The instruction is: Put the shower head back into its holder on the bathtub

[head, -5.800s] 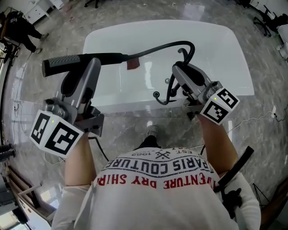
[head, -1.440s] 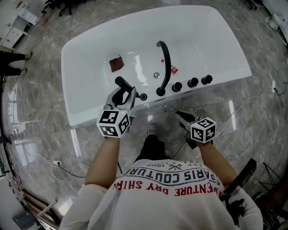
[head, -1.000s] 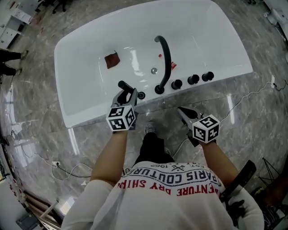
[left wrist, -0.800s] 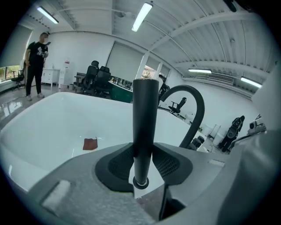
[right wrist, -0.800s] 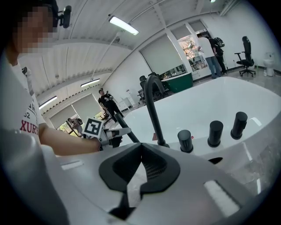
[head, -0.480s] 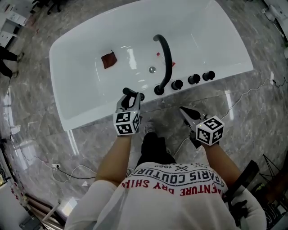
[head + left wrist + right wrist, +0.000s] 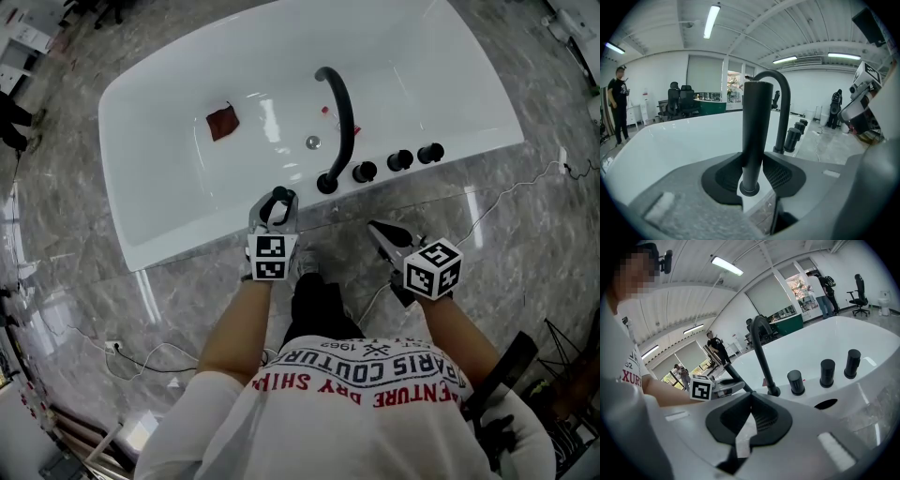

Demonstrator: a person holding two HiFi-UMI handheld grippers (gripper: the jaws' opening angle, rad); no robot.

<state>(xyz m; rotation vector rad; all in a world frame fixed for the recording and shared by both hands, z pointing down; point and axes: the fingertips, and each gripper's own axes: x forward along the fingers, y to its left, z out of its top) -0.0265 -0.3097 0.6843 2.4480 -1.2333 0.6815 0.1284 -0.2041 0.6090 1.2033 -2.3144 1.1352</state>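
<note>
The black shower head stands upright at the near rim of the white bathtub, just left of the black arched faucet. My left gripper is shut on its handle. In the left gripper view the handle rises between the pads, and its ringed lower end sits right over the white rim; the holder itself is hidden. My right gripper hangs over the floor, apart from the tub, shut and empty. From there I see the left gripper beside the faucet.
Three black knobs line the rim right of the faucet. A red-brown cloth and the drain lie inside the tub. A dark oval opening shows in the rim. Cables trail over the marble floor.
My left gripper carried the shower head right and down along the rim toward the faucet, rolling it upright. The right gripper has stayed put.
</note>
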